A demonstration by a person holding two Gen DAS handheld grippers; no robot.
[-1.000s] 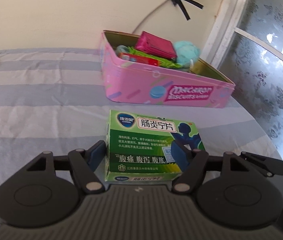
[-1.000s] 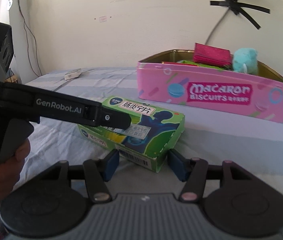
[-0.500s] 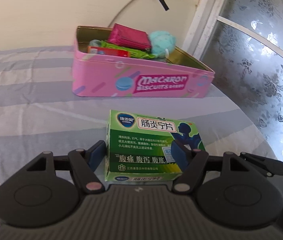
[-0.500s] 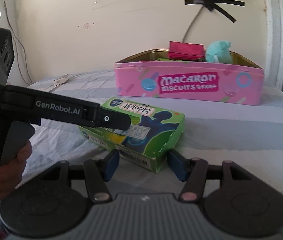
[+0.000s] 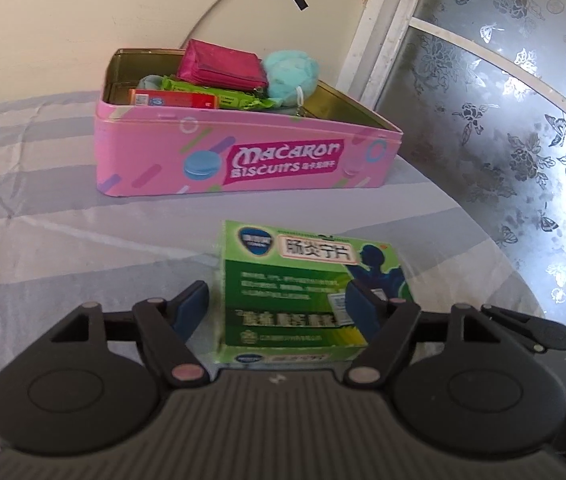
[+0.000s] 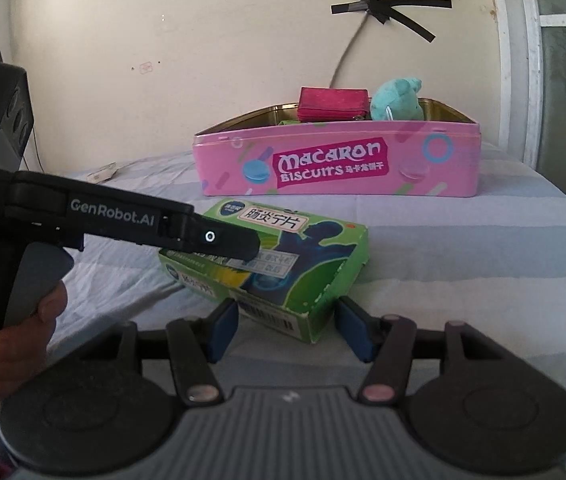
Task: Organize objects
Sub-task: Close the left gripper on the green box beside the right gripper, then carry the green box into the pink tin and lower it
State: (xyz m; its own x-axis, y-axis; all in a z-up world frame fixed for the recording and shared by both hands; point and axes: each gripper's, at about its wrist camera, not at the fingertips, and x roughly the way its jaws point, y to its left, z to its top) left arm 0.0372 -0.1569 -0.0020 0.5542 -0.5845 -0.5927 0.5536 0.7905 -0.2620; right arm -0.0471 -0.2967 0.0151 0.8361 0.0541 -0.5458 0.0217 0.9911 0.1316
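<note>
Two tongs: I am holding both around one green medicine box (image 5: 295, 288), which is lying on the striped sheet (image 5: 43, 216).
My left tongs (image 5: 279, 304): the jaws are opening; the pad at 9 o'clock is standing clear of the box, while the pad at 3 o'clock is overlapping its edge, and I cannot tell whether it is touching.
My right tongs (image 6: 287, 320): the jaws are opening, with the box's near corner sitting between the pads and a gap showing on each side.
Pink biscuit tin (image 5: 243, 160): it is sitting at 12 o'clock beyond the box, well apart from it.
Tin contents: a red wallet (image 5: 221, 66) and a teal plush toy (image 5: 291, 76) are poking above the rim; the wrappers beneath are half buried.
Hard to make out: the box's small print is blurring in the left wrist view.
Cut off: my left hand (image 6: 15, 336) is running out of the picture at 8 o'clock.
</note>
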